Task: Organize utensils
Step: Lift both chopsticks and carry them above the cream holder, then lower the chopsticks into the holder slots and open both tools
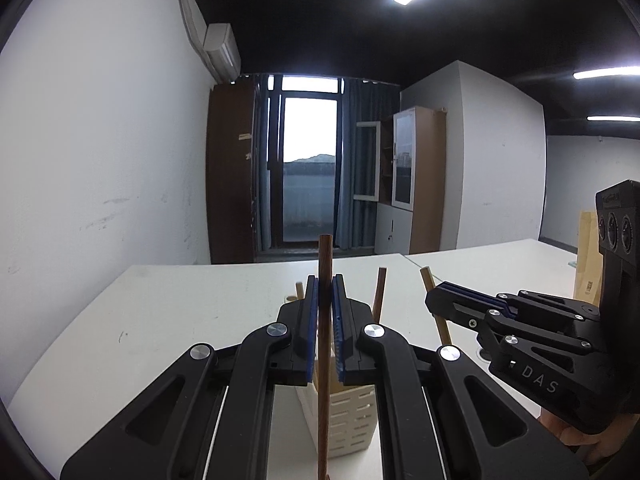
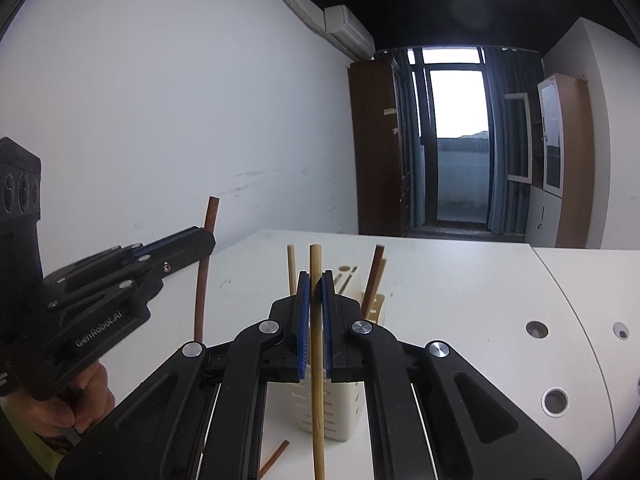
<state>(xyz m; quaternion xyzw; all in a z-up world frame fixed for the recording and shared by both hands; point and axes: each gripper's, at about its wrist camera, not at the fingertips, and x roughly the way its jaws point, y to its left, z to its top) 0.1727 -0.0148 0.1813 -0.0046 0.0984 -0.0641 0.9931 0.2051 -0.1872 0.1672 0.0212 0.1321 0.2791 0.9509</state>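
My left gripper (image 1: 325, 280) is shut on a dark brown chopstick (image 1: 325, 360), held upright over the white slotted utensil holder (image 1: 352, 420). My right gripper (image 2: 316, 276) is shut on a light bamboo chopstick (image 2: 317, 380), also upright, in front of the holder (image 2: 344, 412). Each gripper appears in the other's view: the right gripper (image 1: 432, 300) with its light stick (image 1: 427, 276), and the left gripper (image 2: 209, 240) with its dark stick (image 2: 201, 292). Several chopsticks stand in the holder, among them a pale one (image 2: 291, 268) and a brown one (image 2: 374, 276).
The holder stands on a white table (image 1: 180, 320) against a white wall. A loose brown chopstick (image 2: 276, 456) lies on the table near the front edge. Round cable holes (image 2: 536, 329) dot the right side. A hand (image 2: 84, 396) holds the left gripper.
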